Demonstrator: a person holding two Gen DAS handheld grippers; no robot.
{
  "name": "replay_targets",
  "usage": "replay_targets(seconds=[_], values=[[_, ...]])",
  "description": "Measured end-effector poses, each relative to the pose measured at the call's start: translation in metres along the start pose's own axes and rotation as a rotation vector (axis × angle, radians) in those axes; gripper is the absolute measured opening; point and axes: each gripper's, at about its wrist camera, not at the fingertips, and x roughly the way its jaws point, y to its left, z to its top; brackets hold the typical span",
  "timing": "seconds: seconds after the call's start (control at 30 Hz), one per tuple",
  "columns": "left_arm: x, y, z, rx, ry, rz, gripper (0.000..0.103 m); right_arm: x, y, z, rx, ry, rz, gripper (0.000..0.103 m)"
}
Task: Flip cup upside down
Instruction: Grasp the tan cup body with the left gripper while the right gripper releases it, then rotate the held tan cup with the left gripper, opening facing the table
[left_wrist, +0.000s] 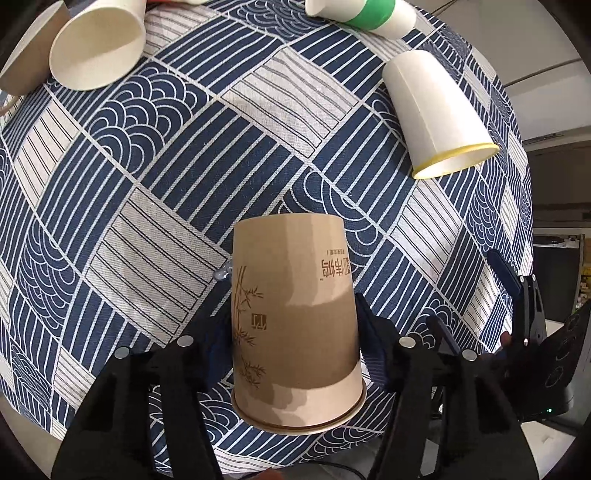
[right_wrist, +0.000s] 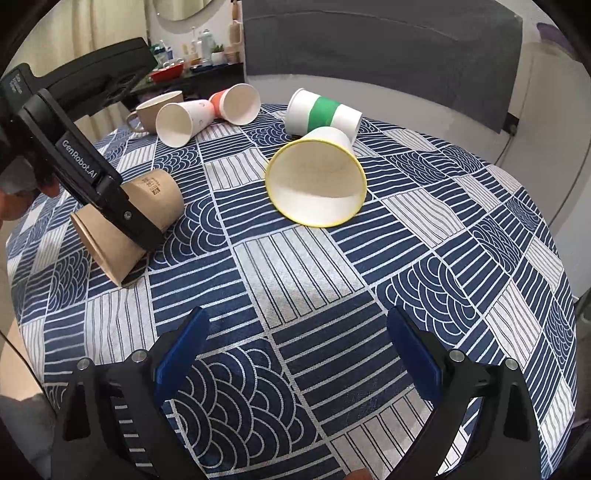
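Brown kraft paper, printed with a bamboo sprig and dark characters: that is the tapered brown paper cup (left_wrist: 295, 325) my left gripper (left_wrist: 293, 332) is clamping at mid-wall, one finger on each side. In the left wrist view the cup's closed base is pointing away from me and its rolled rim is sitting nearest the lens. From the right wrist view the same cup (right_wrist: 147, 206) is tilting on its side, lower rim edge touching or just above the blue-and-white patterned tablecloth (right_wrist: 314, 295); I cannot tell which.

My right gripper (right_wrist: 295, 354) is hovering over the cloth with its blue-padded fingers (right_wrist: 181, 354) spread wide, holding nothing, well apart from the brown cup.

Other cups are lying on their sides across the cloth:
- a white paper cup with a yellow rim (right_wrist: 317, 177), mouth facing the right wrist camera, near the table's middle;
- a white paper cup with a green band (right_wrist: 323, 114), just behind the yellow-rimmed one;
- a plain white paper cup (right_wrist: 181, 122), farther left;
- a white paper cup with an orange-red base (right_wrist: 236, 103), beside the plain one.

A beige ceramic mug with a handle (right_wrist: 151, 114) is standing upright at the far left edge.
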Motion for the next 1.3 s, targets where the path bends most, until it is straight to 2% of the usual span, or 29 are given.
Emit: replay_targets(seconds=[0.07,0.4,0.7,1.07,1.3], values=[[-0.010,-0.002,-0.007,0.028,-0.058,0.012,0.060,0.000,0.003,0.000,-0.005,0.000,-0.001,0.093],[-0.051,-0.006,-0.061,0.185,-0.425,0.199,0.060,-0.004,0.026,-0.001,-0.027,0.003,-0.015,0.093],[-0.057,0.004,-0.109,0.199,-0.756,0.292,0.060,-0.003,0.044,-0.003,-0.004,0.006,-0.024,0.093],[-0.052,0.018,-0.142,0.174,-0.985,0.299,0.060,-0.007,0.059,-0.005,0.046,-0.016,-0.002,0.093],[-0.043,0.018,-0.142,0.148,-1.003,0.304,0.060,-0.006,0.063,-0.008,0.055,-0.003,-0.027,0.093]])
